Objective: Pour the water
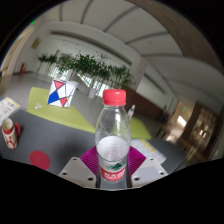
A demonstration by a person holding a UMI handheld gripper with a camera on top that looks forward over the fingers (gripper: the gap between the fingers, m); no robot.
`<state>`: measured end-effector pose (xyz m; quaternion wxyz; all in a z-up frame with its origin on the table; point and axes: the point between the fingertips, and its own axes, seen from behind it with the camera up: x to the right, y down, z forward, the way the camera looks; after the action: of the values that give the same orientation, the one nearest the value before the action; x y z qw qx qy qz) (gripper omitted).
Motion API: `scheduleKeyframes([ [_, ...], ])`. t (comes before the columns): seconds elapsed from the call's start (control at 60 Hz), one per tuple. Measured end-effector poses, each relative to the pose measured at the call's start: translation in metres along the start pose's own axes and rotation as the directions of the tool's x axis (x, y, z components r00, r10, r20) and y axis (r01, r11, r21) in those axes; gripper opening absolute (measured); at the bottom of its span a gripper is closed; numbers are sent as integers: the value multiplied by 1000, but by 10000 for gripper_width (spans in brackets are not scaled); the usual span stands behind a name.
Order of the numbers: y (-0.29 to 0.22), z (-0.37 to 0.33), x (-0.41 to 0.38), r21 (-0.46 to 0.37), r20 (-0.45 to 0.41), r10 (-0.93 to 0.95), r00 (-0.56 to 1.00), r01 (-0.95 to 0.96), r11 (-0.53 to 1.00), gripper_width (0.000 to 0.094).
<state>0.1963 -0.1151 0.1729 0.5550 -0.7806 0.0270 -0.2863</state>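
A clear plastic water bottle (113, 135) with a red cap and a red and green label stands upright between my gripper's fingers. My gripper (112, 166) is shut on the bottle's lower part, with a magenta pad (90, 160) pressed against each side. The bottle is held up above a yellow-green table (60, 135). A small red and white cup (8, 131) stands on the table far to the left of the fingers.
A red round coaster (39, 158) lies on the table left of the fingers. A white sheet with a red and blue pattern (60, 97) lies farther back. Potted plants (85, 68) stand beyond the table in a large hall.
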Motion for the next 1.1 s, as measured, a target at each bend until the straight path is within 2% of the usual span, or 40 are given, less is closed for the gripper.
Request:
scheduleKeyframes([
  [0.083,-62,-5,9,101,-114,-192,975,204,974,345],
  [0.167,-131,-15,-2,187,-234,-380,895,425,885,345],
  [0.267,-195,-18,-40,259,-367,-568,736,668,698,342],
  [0.35,-231,-38,-81,269,-465,-682,565,824,500,342],
  [0.383,-233,-23,-103,271,-493,-713,499,867,419,342],
  [0.4,-240,-42,-110,263,-509,-731,456,890,372,341],
  [0.5,-245,-49,-170,241,-586,-775,235,964,110,343],
  [0.517,-237,-30,-182,247,-597,-775,210,966,71,344],
  [0.533,-239,-49,-189,238,-605,-778,169,971,27,343],
  [0.617,-221,-29,-235,206,-636,-772,9,966,-158,340],
  [0.733,-192,-52,-280,169,-667,-727,-163,917,-360,339],
  [0.817,-170,-42,-289,158,-661,-720,-212,898,-410,340],
  [0.933,-172,-45,-300,168,-653,-727,-212,896,-412,342],
  [1.017,-185,-54,-294,221,-652,-747,-129,910,-350,343],
  [1.1,-207,-68,-273,310,-622,-782,49,932,-189,341],
])
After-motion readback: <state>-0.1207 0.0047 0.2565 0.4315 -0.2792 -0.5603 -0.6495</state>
